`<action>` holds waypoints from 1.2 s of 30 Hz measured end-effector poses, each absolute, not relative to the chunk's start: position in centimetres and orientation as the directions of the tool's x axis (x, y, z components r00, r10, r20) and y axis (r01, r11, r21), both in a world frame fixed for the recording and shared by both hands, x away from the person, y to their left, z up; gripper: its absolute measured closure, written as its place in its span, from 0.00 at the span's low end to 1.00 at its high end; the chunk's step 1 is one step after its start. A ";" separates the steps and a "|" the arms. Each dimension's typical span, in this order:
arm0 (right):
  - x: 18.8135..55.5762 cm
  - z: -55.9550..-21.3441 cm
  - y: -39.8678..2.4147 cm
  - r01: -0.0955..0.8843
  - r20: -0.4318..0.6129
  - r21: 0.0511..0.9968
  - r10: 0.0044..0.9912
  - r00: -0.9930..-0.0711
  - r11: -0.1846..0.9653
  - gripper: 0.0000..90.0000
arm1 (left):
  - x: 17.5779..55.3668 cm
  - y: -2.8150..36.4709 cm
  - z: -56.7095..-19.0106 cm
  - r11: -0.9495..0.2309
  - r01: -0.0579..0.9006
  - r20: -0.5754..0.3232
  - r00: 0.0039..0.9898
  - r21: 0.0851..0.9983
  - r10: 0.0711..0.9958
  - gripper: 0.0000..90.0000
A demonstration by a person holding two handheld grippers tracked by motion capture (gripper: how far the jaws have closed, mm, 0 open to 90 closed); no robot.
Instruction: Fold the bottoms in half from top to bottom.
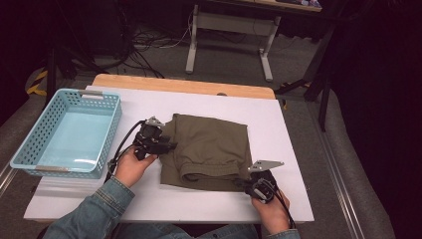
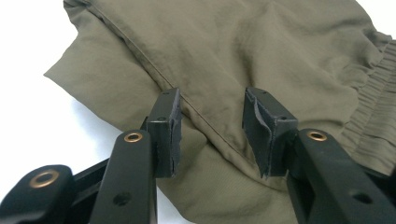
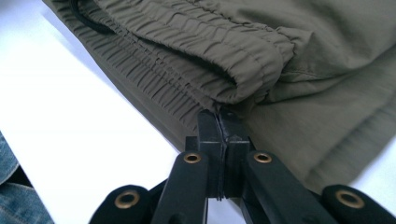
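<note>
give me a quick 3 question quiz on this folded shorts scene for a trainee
1. True or false: the left gripper has its jaws clamped tight on the olive shorts.
2. Which is shut at the elastic waistband? A) left gripper B) right gripper C) neither
3. What stands on the table to the left of the shorts?

Key
1. False: its jaws stand apart over the fabric.
2. B
3. A light blue basket.
</note>
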State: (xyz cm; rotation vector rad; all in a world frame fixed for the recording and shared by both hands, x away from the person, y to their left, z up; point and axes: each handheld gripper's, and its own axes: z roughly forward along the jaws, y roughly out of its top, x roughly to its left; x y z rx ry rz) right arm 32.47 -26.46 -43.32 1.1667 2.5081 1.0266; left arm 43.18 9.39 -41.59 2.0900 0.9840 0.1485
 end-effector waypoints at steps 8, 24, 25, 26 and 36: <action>31.5 -43.2 -28.1 0.607 0.103 0.664 0.750 -0.653 0.437 0.96 | 43.1 9.1 -41.7 -0.391 0.589 -0.213 0.705 0.707 0.676 0.61; 34.6 -41.1 -29.0 0.554 0.091 0.767 0.801 -0.592 0.323 0.38 | 44.9 10.3 -41.9 -0.327 0.618 -0.208 0.634 0.715 0.745 0.29; 34.9 -41.1 -29.0 0.554 0.089 0.769 0.804 -0.588 0.320 0.38 | 45.4 10.4 -42.0 -0.318 0.628 -0.217 0.625 0.710 0.749 0.27; 35.3 -41.0 -29.0 0.554 0.089 0.772 0.811 -0.579 0.311 0.38 | 45.7 10.3 -42.2 -0.314 0.635 -0.224 0.621 0.706 0.751 0.24; 37.8 -41.8 -28.8 0.571 0.083 0.764 0.833 -0.547 0.300 0.35 | 49.5 10.2 -43.4 -0.301 0.693 -0.215 0.553 0.654 0.805 0.13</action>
